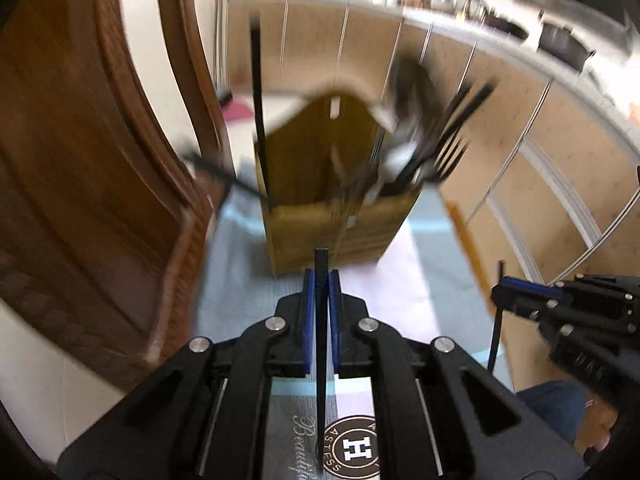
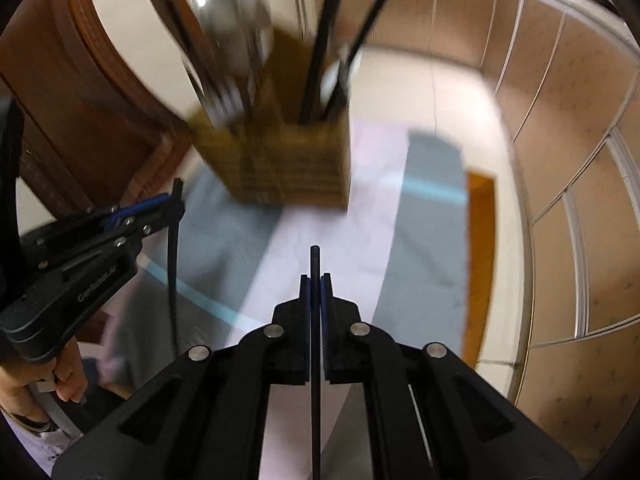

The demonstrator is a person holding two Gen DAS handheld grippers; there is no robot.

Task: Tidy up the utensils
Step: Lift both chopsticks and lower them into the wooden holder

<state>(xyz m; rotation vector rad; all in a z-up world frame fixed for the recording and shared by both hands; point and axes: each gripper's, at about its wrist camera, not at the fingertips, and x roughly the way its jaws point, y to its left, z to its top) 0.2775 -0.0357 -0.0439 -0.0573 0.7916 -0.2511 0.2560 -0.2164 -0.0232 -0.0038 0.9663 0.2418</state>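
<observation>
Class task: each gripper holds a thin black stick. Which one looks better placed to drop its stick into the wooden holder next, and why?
Probably left. The left gripper sits squarely before the wooden holder; the right gripper sees it off to the left.

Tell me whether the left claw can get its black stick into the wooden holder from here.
Probably yes: the left claw is shut on the black stick, and nothing stands between it and the wooden holder, though forks and spoons crowd one compartment.

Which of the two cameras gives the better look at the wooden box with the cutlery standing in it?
The left wrist view. There the wooden box shows its open top, with forks and a black stick standing inside. The right wrist view shows mostly its blurred front.
</observation>
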